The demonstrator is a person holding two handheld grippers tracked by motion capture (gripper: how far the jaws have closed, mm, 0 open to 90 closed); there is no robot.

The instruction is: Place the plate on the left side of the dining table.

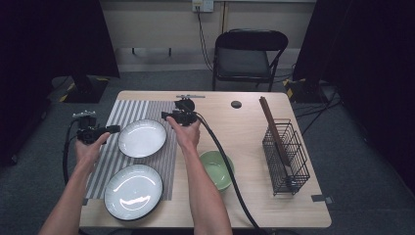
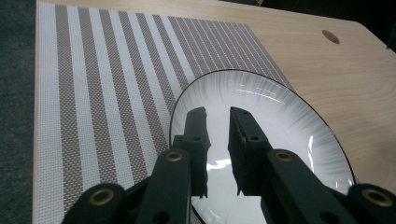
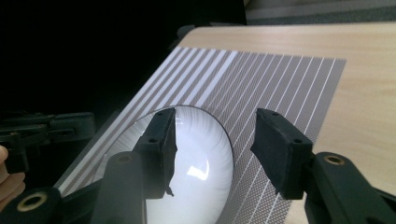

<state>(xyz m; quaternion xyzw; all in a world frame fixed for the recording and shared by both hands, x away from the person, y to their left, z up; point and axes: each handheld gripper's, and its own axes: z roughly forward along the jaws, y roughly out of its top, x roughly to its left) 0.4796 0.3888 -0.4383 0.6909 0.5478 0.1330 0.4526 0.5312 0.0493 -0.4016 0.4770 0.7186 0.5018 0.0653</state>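
**Far plate sits between both tools — neither has it**

The far plate (image 1: pixel 142 138) lies flat on the striped mat (image 1: pixel 128 111), and you flank it: left tool (image 1: pixel 113 129) at its left rim, right tool (image 1: pixel 165 116) at its upper right rim. Left tool (image 2: pixel 217 116) has its jaws only narrowly apart, nothing between them — plate (image 2: pixel 280 126) straight ahead and below. Right tool (image 3: pixel 215 126) stands about half open, empty, hovering above the rim (image 3: pixel 205 140). The left looks nearer to rim level, so my call is that a re-grip goes there. The near plate (image 1: pixel 133 191) and green bowl (image 1: pixel 218 169) sit apart on the surface (image 1: pixel 235 127).
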